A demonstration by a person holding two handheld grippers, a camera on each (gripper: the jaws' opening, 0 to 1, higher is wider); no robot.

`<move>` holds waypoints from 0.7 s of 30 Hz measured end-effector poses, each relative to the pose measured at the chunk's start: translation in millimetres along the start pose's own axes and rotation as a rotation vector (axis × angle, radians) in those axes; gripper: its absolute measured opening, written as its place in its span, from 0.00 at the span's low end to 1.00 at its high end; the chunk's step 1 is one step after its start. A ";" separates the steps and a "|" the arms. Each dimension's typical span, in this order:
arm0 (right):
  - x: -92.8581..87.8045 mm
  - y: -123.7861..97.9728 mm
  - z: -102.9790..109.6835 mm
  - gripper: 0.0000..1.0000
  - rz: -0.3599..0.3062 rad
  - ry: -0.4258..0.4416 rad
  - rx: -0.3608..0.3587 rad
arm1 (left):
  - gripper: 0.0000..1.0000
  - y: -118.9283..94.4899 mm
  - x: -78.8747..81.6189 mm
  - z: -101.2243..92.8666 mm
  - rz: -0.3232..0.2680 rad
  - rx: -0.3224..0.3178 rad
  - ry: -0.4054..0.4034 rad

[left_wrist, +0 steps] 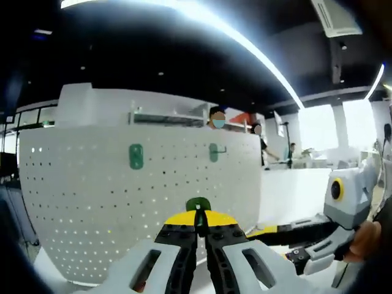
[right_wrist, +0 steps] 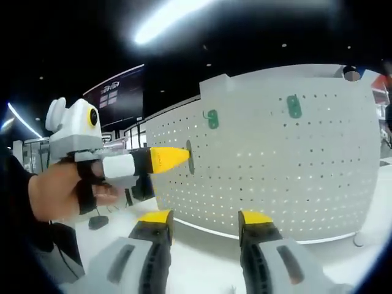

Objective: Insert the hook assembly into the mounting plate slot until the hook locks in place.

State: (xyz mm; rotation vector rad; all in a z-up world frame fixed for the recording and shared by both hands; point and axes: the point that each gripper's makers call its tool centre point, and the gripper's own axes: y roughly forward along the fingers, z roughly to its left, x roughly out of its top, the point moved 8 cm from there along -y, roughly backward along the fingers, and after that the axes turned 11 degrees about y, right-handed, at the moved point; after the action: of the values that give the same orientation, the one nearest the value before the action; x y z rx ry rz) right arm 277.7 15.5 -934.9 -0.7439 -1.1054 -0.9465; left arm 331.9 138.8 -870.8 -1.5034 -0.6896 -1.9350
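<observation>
The left hand-held gripper [left_wrist: 197, 229] is clenched on a green hook [left_wrist: 198, 204], its yellow-tipped jaws pressed together with the hook's rounded top poking out just beyond the tips. In the right gripper view the same gripper [right_wrist: 177, 157] comes in from the left, held by a hand [right_wrist: 61, 190], with its tips touching or all but touching the white pegboard [right_wrist: 275, 153], and the hook [right_wrist: 190, 157] shows as a thin dark-green sliver between the tips and the board. It is held edge-on and square to the panel, which looks like the way to drive its back pegs straight into the holes. Whether it is already seated or only resting against the surface cannot be told from here. Two more green hooks are already on the board, above and beyond the gripped one: one [left_wrist: 136, 156] up and to the left of the left gripper's tips, another [left_wrist: 213, 152] almost straight above them (these look like finished examples of the target state). The right hand-held gripper [right_wrist: 205, 223] is released, its jaws well apart and holding nothing; it hangs back below the board over the white tabletop [right_wrist: 202, 263], probably kept clear so that board and hook stay in sight during the push.
</observation>
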 end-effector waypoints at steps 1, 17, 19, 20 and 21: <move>0.1 0.0 0.0 0.40 0.000 0.001 0.000 | 0.03 2.8 3.8 1.5 -0.007 0.002 0.000; 1.3 -0.3 -0.7 0.40 0.001 0.018 0.005 | 0.03 47.7 42.1 17.7 -0.058 0.054 0.047; 1.5 -0.5 -1.0 0.40 0.000 0.021 0.005 | 0.03 53.7 44.9 19.8 -0.058 0.064 0.055; 1.7 -0.5 -1.1 0.40 0.001 0.023 0.005 | 0.03 55.8 46.1 20.6 -0.057 0.067 0.056; 1.8 -0.6 -1.1 0.40 0.001 0.024 0.006 | 0.03 59.0 47.2 22.0 -0.052 0.075 0.059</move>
State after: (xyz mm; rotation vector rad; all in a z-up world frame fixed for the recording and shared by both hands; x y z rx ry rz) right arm 277.9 13.8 -933.5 -0.7264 -1.0860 -0.9493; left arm 380.1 107.1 -817.1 -1.3900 -0.7737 -1.9618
